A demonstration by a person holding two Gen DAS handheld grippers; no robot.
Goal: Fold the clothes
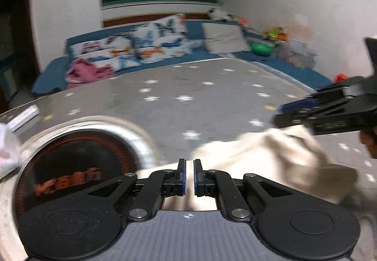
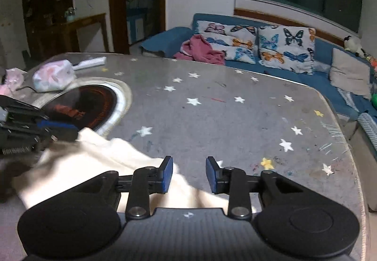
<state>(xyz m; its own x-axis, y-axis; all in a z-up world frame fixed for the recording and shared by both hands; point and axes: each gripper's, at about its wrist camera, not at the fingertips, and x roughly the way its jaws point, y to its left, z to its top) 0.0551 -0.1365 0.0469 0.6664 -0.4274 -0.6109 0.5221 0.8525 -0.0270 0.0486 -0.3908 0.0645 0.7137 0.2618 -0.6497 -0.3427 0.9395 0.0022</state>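
Note:
A cream garment (image 1: 271,157) (image 2: 99,157) lies bunched on the grey star-patterned table cover (image 2: 235,119) at the near edge. At the bottom of the left wrist view my left gripper (image 1: 189,176) has its blue pads almost together, with cloth right under them. Seen from the right wrist, the left gripper (image 2: 75,130) meets a raised corner of the garment and looks shut on it. My right gripper (image 2: 189,174) stands open, pads apart; the garment lies under its left finger, not pinched. From the left wrist, the right gripper (image 1: 280,115) hovers just over the cloth's other raised end.
A round dark heater plate (image 2: 87,105) with a pale rim is set into the table left of the garment. A plastic bag (image 2: 53,77) and a white bar (image 2: 90,63) lie at the far left. A blue sofa (image 2: 294,75) with butterfly pillows and a pink garment (image 2: 202,49) runs behind.

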